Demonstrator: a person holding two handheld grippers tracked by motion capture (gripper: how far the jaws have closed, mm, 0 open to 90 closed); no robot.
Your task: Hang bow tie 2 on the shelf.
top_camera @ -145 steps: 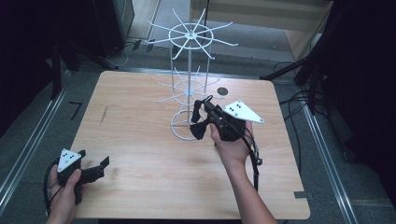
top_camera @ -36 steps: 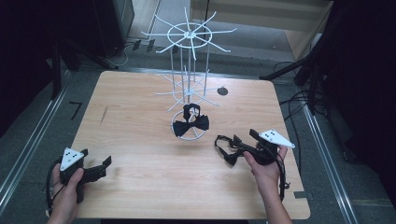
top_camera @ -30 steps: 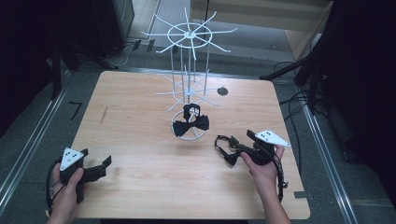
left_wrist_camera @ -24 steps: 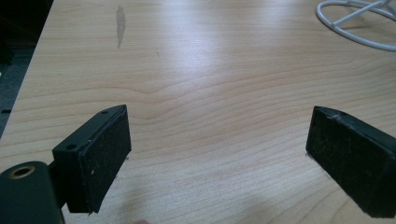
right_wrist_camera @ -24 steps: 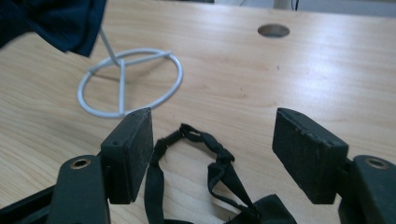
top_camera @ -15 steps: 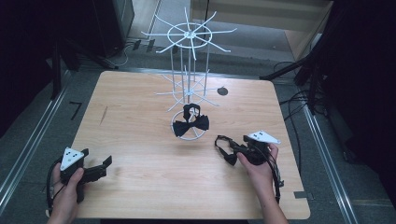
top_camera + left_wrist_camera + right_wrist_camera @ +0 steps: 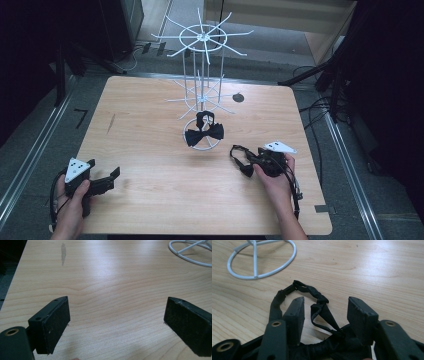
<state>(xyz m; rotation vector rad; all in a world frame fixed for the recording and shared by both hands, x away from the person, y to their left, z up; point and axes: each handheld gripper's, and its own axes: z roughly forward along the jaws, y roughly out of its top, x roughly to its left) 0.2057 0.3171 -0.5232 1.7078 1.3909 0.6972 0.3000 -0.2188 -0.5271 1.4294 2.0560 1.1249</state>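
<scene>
Black bow tie [image 7: 322, 312] lying on the tabletop [image 7: 150, 145] between the right hand-held gripper's [image 7: 325, 311] parted jaws.
Its strap is seen crumpled and looped, near the white wire rack's [image 7: 202, 107] ring base. The left hand-held gripper [image 7: 117, 320] is held wide, empty.

The tool [image 7: 325, 315] stood with its jaws apart, a black bow tie [image 7: 322, 306] lying between them on the tabletop [image 7: 367, 270]; the white wire stand base [image 7: 262, 261] sat ahead, leftward.
</scene>
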